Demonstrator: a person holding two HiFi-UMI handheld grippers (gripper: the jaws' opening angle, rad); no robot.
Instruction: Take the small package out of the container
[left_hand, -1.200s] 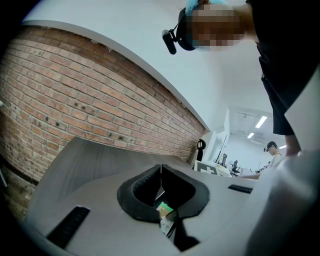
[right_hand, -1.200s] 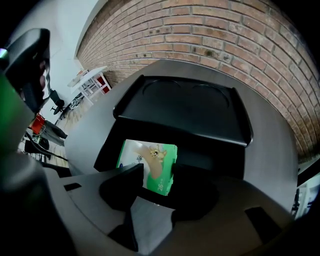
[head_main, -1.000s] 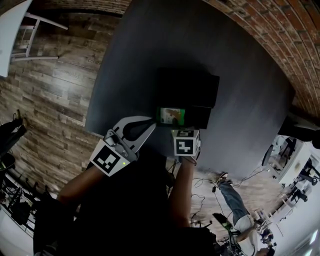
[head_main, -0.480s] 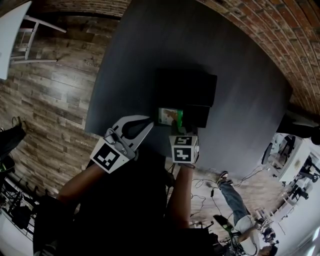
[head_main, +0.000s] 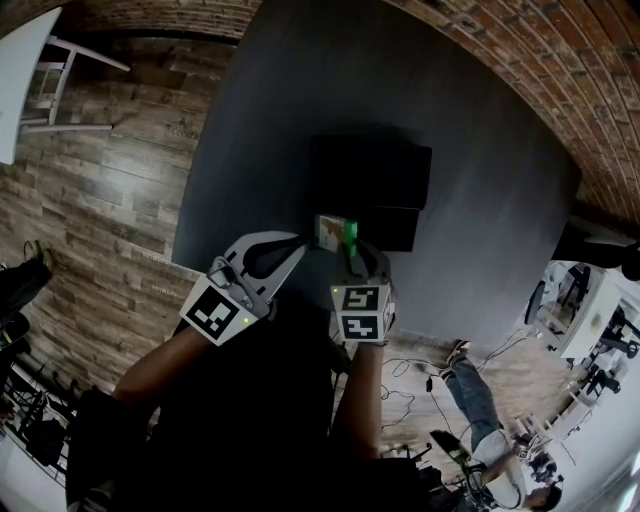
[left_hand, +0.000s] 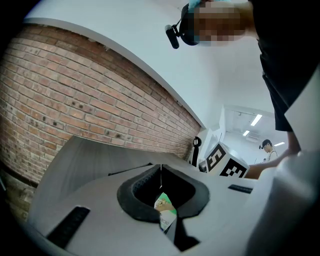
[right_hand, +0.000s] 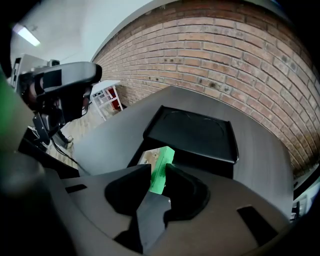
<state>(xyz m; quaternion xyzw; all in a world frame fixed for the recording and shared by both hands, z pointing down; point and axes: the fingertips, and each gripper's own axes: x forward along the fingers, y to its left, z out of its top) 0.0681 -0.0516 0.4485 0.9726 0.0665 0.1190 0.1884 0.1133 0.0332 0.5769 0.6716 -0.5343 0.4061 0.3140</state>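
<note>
Two hand-held grippers, one small package (right_hand: 163, 159), one container (right_hand: 192, 132); the right hand-held gripper (right_hand: 158, 176), jaws just closing, clamps the green package; the left hand-held gripper (left_hand: 161, 169) beside it is closed, empty; just beyond, the black container sits on the counter (right_hand: 260, 165); the package's lower end is hidden; the right gripper view shows mainly its green edge, the left gripper view its printed face.

Lower end of package (right_hand: 162, 157) hidden behind right gripper (right_hand: 158, 171) fingers (right_hand: 135, 175); its print too small; container (head_main: 370, 180) interior too dark.
</note>
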